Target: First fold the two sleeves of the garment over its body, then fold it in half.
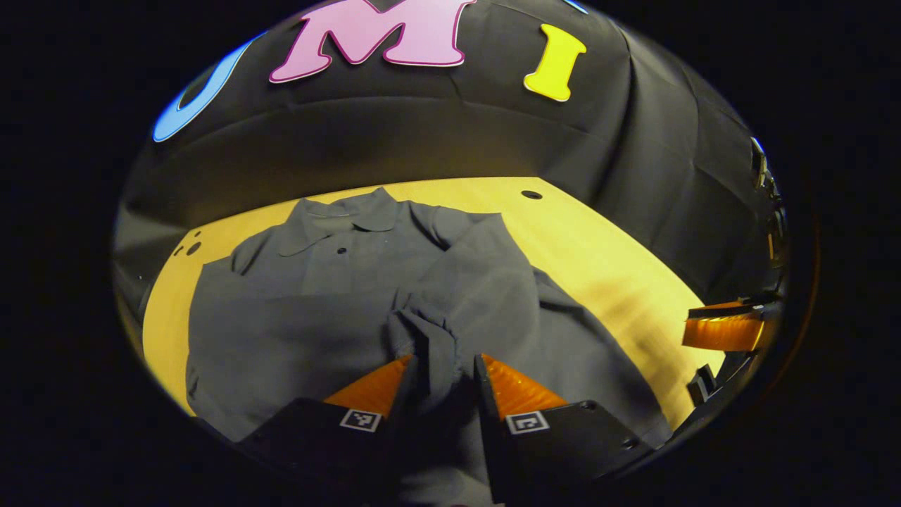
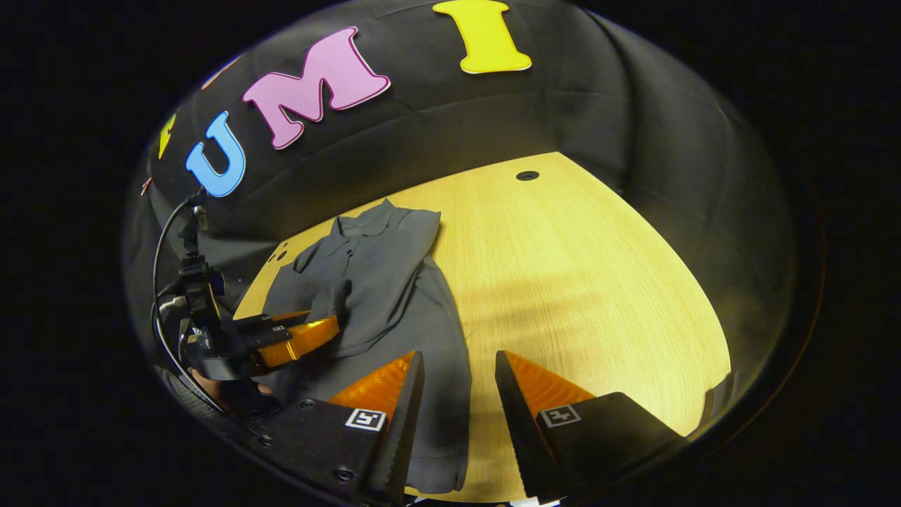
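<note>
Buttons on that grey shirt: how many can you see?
1: a dark button on the shirt just below the collar, in the left gripper view. Others may be hidden under the folded sleeve.

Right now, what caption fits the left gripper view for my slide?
Left gripper holding a grey collared shirt's sleeve cuff over its body on a yellow wooden table.

A pale wooden table (small round holes in it) carries a grey shirt.

A light wooden table with a dark round hole near its far edge stands before a creased black cloth wall.
</note>
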Motion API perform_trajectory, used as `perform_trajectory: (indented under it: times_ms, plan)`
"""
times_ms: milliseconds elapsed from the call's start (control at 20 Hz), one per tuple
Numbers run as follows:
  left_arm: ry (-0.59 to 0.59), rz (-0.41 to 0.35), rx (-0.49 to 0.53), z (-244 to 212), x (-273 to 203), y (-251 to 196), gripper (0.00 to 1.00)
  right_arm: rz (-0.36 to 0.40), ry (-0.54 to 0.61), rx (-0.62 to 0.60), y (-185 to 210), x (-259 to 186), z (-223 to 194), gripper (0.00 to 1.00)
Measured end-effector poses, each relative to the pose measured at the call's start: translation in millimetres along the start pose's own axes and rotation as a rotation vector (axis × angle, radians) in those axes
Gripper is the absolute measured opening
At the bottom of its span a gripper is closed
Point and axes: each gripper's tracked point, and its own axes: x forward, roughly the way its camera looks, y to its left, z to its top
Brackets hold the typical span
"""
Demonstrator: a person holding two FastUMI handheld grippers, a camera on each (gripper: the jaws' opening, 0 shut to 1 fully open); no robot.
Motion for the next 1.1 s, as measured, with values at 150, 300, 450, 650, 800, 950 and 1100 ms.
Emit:
perform_trajectory:
  times_ms: [150, 300, 450, 650, 800, 950, 1100]
  plan:
    - [-0.034, -0.033, -0.002, 6.5, -11.2, -12.9, 0.75, 0.002, 0.007, -0.008, 2.9, 0.1, -3.0, 0.64]
    - [-0.075, -0.031, 0.034, 11.3, -32.4, -17.1, 0.84, -0.002, 0.014, -0.017, 5.4, -2.8, -7.8, 0.65]
    - [-0.103, -0.017, 0.058, 11.4, -58.9, -13.0, 0.96, 0.016, 0.030, -0.029, 15.1, -8.9, -15.9, 0.69]
    - [-0.129, 0.006, 0.051, 3.3, -105.5, 11.9, 0.96, 0.037, 0.060, -0.064, 25.5, -20.4, -32.6, 0.81]
    - [-0.128, 0.049, 0.025, -15.4, -141.6, 50.0, 0.96, 0.024, 0.065, -0.066, 27.5, -29.0, -42.3, 0.87]
    - [-0.100, 0.127, -0.022, -47.6, -174.2, 100.7, 0.96, -0.020, 0.086, -0.075, 23.2, -36.4, -58.3, 0.87]
    - [-0.044, 0.209, -0.053, -88.2, -200.7, 152.4, 0.97, -0.059, 0.097, -0.073, 22.0, -43.0, -70.8, 0.87]
